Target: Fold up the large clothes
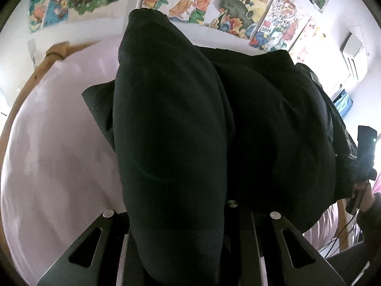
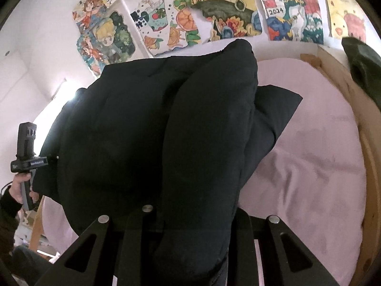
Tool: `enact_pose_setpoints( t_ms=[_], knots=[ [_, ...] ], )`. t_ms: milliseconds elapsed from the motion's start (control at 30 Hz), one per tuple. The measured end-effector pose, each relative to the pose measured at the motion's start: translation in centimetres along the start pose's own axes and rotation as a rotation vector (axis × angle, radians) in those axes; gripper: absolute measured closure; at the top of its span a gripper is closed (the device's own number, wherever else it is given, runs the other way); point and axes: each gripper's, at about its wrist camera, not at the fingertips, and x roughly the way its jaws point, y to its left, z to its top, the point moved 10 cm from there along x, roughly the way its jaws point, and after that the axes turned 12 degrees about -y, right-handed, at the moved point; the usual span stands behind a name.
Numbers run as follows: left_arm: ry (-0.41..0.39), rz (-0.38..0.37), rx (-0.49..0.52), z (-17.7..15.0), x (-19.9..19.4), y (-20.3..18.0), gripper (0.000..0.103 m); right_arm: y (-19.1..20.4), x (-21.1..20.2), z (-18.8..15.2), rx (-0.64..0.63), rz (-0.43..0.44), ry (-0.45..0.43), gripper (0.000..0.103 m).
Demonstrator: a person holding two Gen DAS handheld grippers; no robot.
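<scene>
Puffy black padded jacket point(image 1: 190, 119) lies on the pink bed sheet point(image 1: 59, 155). Both tongs, left point(image 1: 177, 250) and right point(image 2: 190, 250), are clamped on its sleeves. Lift them together, evenly, so nothing slips.

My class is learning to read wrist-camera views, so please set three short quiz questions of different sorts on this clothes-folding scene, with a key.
1. True or false: the bulky black padded garment lies on a pale pink bed sheet.
2. Multiple choice: in the right wrist view, the wall behind the bed shows A) colourful painted pictures, B) a mirror, C) a bare shelf.
3. Fill in: a fold of black cloth sits between the fingers of the left gripper and of the ___ gripper.

Key: 1 true; 2 A; 3 right.
</scene>
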Motion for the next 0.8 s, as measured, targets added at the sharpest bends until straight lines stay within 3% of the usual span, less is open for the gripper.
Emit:
enact_pose_setpoints(
  t_ms=[133,267,367,467,633,733,800],
  knots=[
    [0.001,0.029,0.078,-2.6,2.4,-1.3,0.084,-0.9,0.4,-3.4,0.015,-0.034,0.048,0.080],
    [0.000,0.039,-0.008,-4.3,3.8,0.2,0.082,-2.3,1.4,-5.3,0.027,-0.073,0.061,0.076],
    [0.005,0.046,-0.015,-4.3,3.9,0.7,0.077,-2.7,1.3,-5.6,0.015,-0.084,0.070,0.070],
    [0.004,0.095,-0.016,-4.4,4.0,1.5,0.064,-3.3,1.0,-5.6,-0.001,-0.122,0.077,0.061],
    [-0.006,0.201,-0.067,-5.1,3.1,4.3,0.029,-4.3,0.5,-6.3,-0.005,-0.202,0.067,0.038],
    [-0.019,0.239,-0.107,-5.0,2.6,5.0,0.016,-4.9,-0.3,-6.5,-0.018,-0.275,0.034,0.023],
    [-0.039,0.284,-0.084,-5.2,1.5,5.3,0.013,-5.2,-1.1,-6.5,-0.022,-0.308,0.010,0.018]
  ],
)
